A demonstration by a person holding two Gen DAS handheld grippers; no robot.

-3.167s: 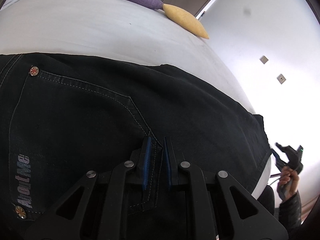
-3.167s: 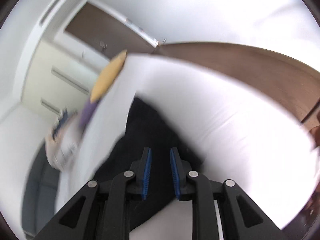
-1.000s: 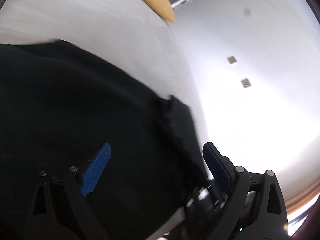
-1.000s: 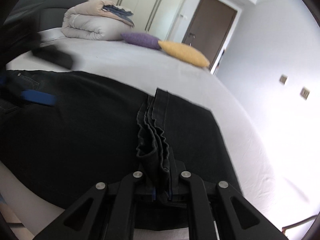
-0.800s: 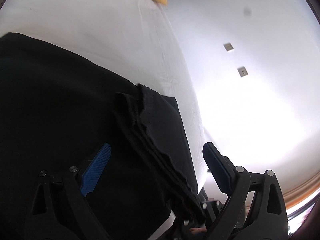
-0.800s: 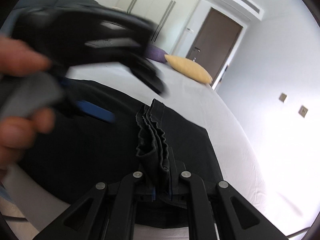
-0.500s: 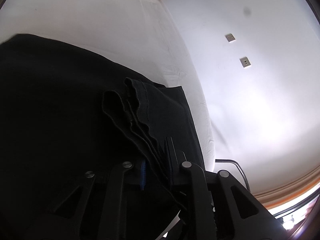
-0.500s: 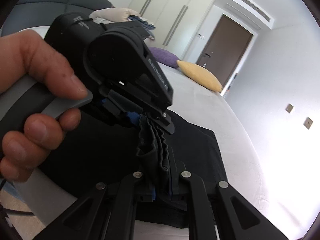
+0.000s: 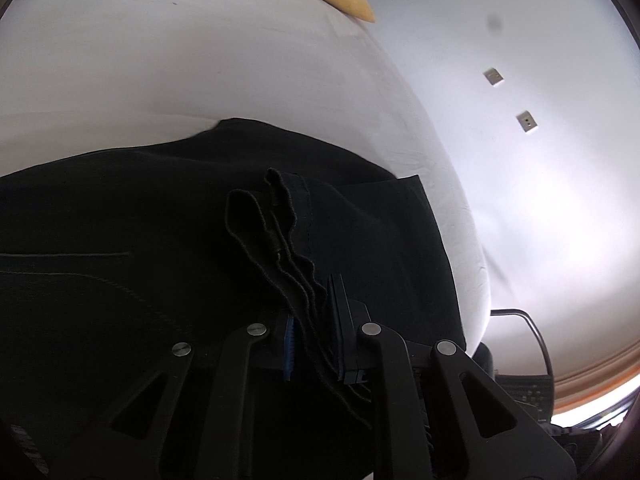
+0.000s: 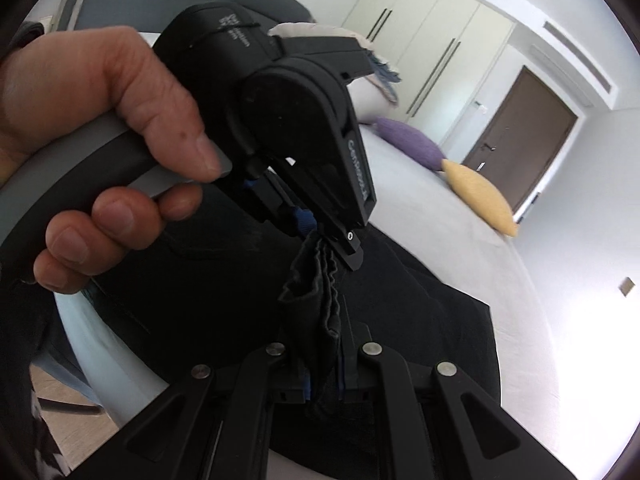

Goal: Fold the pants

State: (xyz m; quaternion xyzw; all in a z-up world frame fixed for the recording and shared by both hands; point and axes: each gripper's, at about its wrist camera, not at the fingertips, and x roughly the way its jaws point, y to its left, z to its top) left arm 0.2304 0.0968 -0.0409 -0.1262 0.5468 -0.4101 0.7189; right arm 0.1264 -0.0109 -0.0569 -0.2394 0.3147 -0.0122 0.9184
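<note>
Black pants [image 9: 140,240] lie spread on the white bed [image 9: 200,60]. Their bunched leg hems [image 9: 280,216] rise off the cloth in wavy layers. My left gripper [image 9: 314,292] is shut on this hem bundle, its blue pads pressing the layers. In the right wrist view my right gripper [image 10: 324,344] is shut on the same hems [image 10: 316,288] from below. The left gripper [image 10: 332,248], held by a hand [image 10: 100,112], pinches the bundle's upper end just above the right one. The rest of the pants [image 10: 420,320] lies flat beneath.
A yellow pillow [image 10: 480,196] and a purple pillow [image 10: 408,142] lie at the far end of the bed, near a folded duvet [image 10: 372,92]. Wardrobes [image 10: 432,40] and a brown door [image 10: 520,132] stand beyond. A chair [image 9: 524,392] sits off the bed's right edge.
My left gripper, wide open a second ago, swung over to the raised hem bundle and shut on it. It now fills the right wrist view with its hand. The right gripper kept its grip.
</note>
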